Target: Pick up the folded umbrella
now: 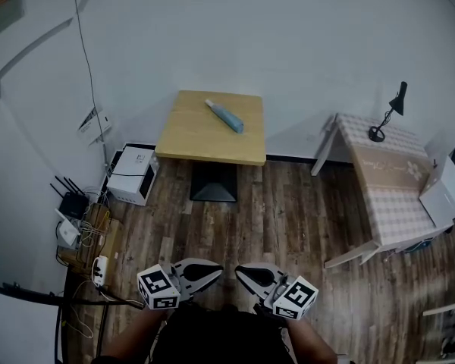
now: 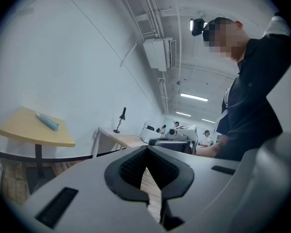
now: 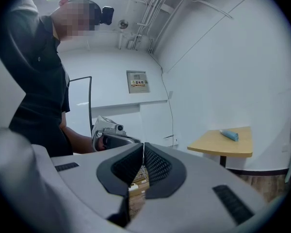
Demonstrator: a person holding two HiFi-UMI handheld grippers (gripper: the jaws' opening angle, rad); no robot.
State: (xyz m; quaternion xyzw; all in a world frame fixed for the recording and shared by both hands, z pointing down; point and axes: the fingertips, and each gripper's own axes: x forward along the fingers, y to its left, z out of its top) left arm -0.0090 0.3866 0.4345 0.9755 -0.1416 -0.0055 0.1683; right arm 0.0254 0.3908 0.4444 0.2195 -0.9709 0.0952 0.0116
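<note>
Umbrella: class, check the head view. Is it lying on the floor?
No, the umbrella lies on top of the yellow table, well above the wooden floor.

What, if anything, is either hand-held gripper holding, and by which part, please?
Nothing is held: the left hand-held gripper and right hand-held gripper are both shut on nothing, and the folded umbrella lies on the yellow table.

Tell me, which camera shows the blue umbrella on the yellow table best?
The head view: it looks down on the umbrella, showing its whole length on the table. In the left gripper view the umbrella is small and side-on; in the right gripper view the umbrella is too.
</note>
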